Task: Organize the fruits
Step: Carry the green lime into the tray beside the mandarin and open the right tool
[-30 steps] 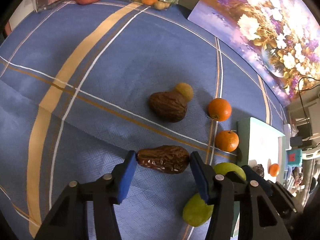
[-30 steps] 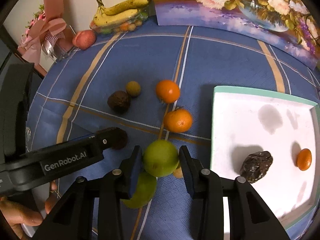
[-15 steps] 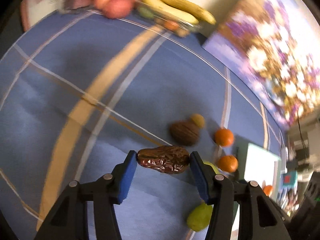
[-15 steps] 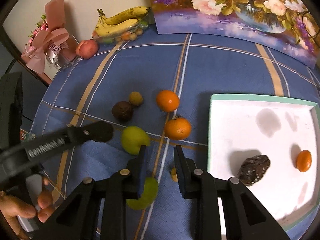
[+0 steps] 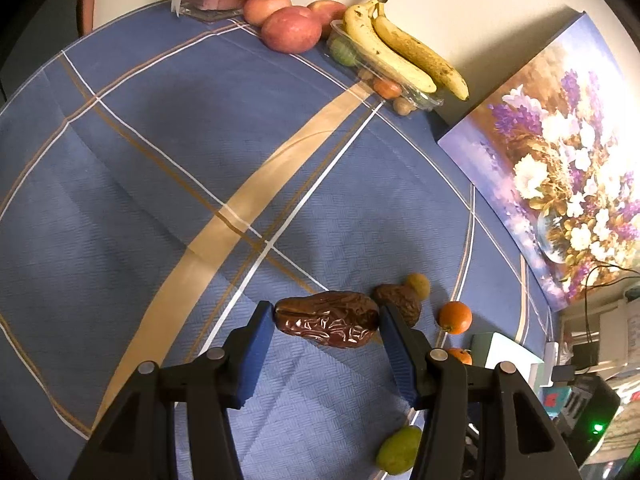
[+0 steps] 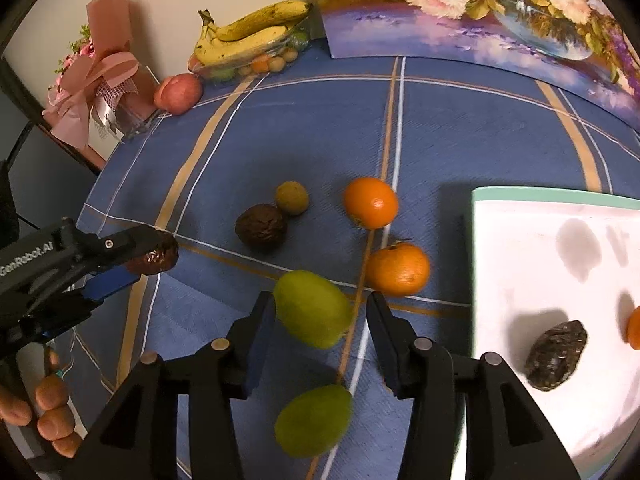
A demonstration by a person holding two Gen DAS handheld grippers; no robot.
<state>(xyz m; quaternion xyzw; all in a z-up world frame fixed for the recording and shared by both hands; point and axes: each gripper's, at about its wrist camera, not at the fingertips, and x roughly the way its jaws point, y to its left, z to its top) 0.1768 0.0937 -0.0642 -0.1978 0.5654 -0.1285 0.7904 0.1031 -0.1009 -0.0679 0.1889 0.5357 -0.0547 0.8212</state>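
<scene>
Blue tablecloth: your left gripper clamps date crosswise; right gripper wide around green fruit; tray right.

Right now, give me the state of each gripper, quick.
Left gripper: shut on the brown date.
Right gripper: open, jaws either side of a green fruit, not clamped on it.

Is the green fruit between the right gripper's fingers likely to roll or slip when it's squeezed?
Probably. The green fruit looks smooth and egg-shaped, so it could squirt out from between the flat pads of the right gripper. It lies on a flat tablecloth with nothing bracing it, so a one-sided nudge would likely roll it.
</scene>
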